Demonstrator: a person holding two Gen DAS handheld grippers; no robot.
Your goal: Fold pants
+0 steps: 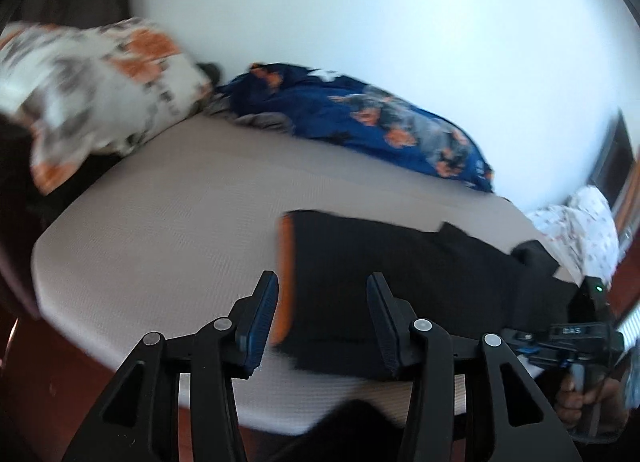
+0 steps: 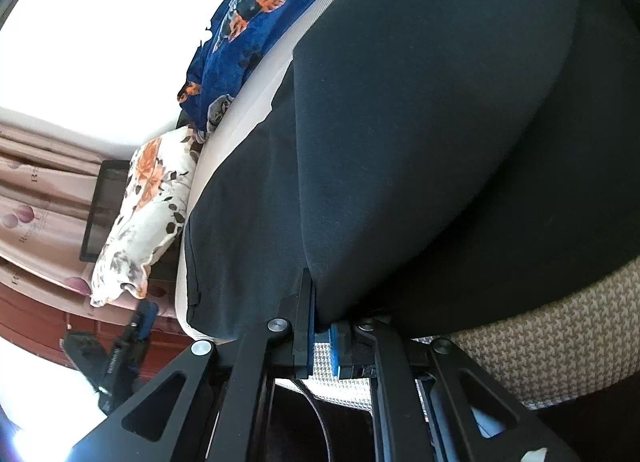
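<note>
Your right hand-held gripper (image 2: 320,336) is nearly closed on an edge of the black pants (image 1: 400,282), pinching a fold of the cloth at the near side of the bed (image 1: 160,230). Your left hand-held gripper (image 1: 322,318) stands wide apart and holds nothing; it hovers just above the end of the pants that shows an orange band (image 1: 285,282).

The pants lie flat on the grey mattress, near its front edge, well apart from the blue floral blanket (image 1: 380,118) and the floral pillow (image 1: 100,94) at the back.

In the left wrist view the long axis of the pants runs left to right, with the orange-banded end to the left and the rest trailing toward the right hand-held gripper.

To do this step well, lower the left fingers over the orange-banded edge and close on all layers before lifting. Keep both grips level and the cloth taut between them, so the fold line is likely to stay straight across the long axis.
</note>
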